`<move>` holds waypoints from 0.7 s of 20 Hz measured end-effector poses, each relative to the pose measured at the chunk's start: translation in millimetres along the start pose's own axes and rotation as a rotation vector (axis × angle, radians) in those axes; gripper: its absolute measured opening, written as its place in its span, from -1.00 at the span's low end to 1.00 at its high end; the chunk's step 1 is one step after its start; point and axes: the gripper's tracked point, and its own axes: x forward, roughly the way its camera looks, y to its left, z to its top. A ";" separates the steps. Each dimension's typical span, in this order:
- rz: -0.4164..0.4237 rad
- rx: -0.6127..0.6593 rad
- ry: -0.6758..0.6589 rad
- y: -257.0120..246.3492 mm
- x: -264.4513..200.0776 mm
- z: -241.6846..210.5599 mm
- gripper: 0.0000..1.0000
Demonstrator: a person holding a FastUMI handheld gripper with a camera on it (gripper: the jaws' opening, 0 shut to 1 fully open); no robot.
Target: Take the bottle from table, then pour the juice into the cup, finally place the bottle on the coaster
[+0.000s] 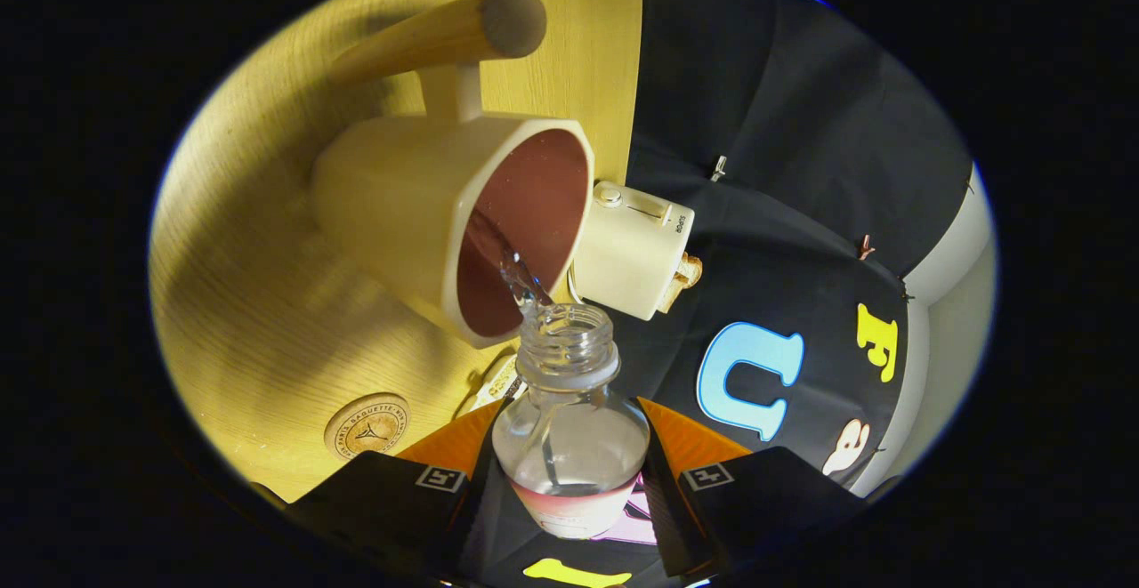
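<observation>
At the bottom centre of the frame the gripper (569, 481) has its two fingers closed partway onto the bottle (569, 428), one pressing each side of the lower body near the label band, so the clear bottle is clamped between them. The grip sits low on the bottle, likely so the neck and mouth stay free to reach over the cup. The whole view is rolled, with the table (258, 303) filling the left half of the frame as a tilted wooden plane, which suggests the gripper is turned over to tip the bottle. The bottle's long axis runs from the fingers up toward the middle of the frame, its open mouth pointing at the cup (463, 214) just above it. A thin stream of clear liquid (516, 272) leaves the mouth and lands inside the cup's dark interior, so the pour looks underway, with some liquid left in the body. The coaster (367, 425) lies on the table at lower left, bare and waiting for the bottle. Just right of the cup stands a small cream box-shaped appliance (634, 250), and at the upper left a wooden rod (445, 32) sticks out beyond the cup
</observation>
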 end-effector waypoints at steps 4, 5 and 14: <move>-0.012 -0.034 -0.007 -7.3 0.1 -1.7 0.46; -0.016 -0.041 -0.005 -8.4 0.1 -2.8 0.46; -0.024 -0.089 -0.020 -14.7 1.7 -2.2 0.46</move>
